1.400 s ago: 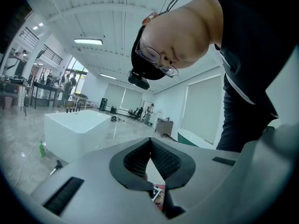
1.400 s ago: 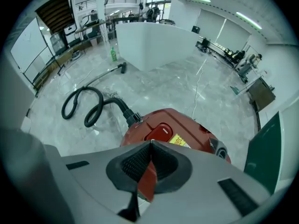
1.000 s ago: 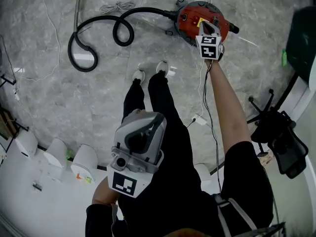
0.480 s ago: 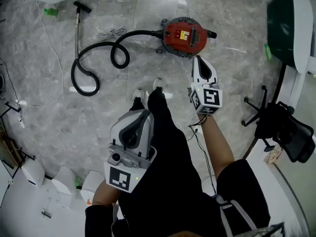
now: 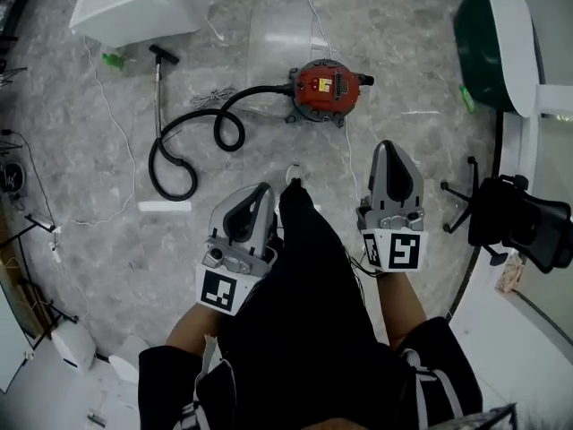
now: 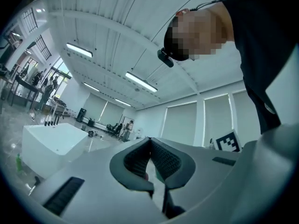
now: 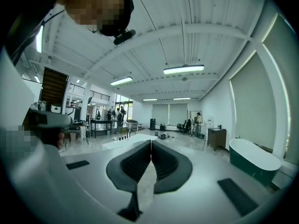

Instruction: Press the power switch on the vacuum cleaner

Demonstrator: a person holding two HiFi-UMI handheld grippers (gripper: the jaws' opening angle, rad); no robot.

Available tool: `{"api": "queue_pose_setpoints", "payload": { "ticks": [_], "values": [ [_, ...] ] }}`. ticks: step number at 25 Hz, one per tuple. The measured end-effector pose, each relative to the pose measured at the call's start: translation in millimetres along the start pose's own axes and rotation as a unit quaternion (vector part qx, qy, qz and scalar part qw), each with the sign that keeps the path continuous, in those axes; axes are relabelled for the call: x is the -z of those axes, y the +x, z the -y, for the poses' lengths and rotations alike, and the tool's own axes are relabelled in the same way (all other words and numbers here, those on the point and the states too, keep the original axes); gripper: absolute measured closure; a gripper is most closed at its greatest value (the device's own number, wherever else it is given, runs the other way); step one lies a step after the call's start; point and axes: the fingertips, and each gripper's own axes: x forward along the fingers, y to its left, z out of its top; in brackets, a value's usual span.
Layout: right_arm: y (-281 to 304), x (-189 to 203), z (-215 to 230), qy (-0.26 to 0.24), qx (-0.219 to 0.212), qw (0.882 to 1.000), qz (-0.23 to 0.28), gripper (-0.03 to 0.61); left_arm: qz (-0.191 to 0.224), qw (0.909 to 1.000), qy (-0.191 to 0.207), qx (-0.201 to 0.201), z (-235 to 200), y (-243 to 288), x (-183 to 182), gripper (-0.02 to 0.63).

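Two grippers near the body, both w/ jaws pressed together, nothing between: left gripper [image 5: 261,189], right gripper [image 5: 387,147]. Red vacuum cleaner [image 5: 324,90] sits far ahead, well apart from both, bare floor [image 5: 421,88] between. Hose [image 5: 255,89] loops left. Green tub [image 5: 479,47] far right; office chair [image 5: 519,227] at right edge.

You hold both grippers low and close to your body, over your dark-clad legs. The left gripper [image 5: 261,190] and the right gripper [image 5: 387,147] each point forward with jaws together. Ahead of you on the grey marble floor [image 5: 430,88] sits the red vacuum cleaner [image 5: 324,90], well apart from both grippers. Its black hose [image 5: 192,146] loops off to your left toward the wand [image 5: 159,79]. A dark office chair [image 5: 519,224] stands at your right.
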Motion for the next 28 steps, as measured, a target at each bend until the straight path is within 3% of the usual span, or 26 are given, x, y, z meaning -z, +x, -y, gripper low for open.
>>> {"api": "queue_pose_setpoints", "payload": {
  "ticks": [6,13,19,28],
  "values": [
    [-69,-43,-48,0.016,-0.001,0.999,0.044,0.558,0.019,0.9998,-0.008,0.000,13,-15,-21,0.600],
    [-86,-49,-53,0.049,0.021,0.997,0.062,0.558,0.009,0.9979,0.003,0.064,50,-9,-11,0.600],
    [-98,-62,-66,0.045,0.029,0.996,0.073,0.560,0.011,0.9924,0.017,0.121,78,-13,-16,0.600],
    [-119,-62,-61,0.035,0.047,0.995,0.077,0.560,0.021,0.9953,-0.010,0.093,77,1,-25,0.600]
  ]
}}
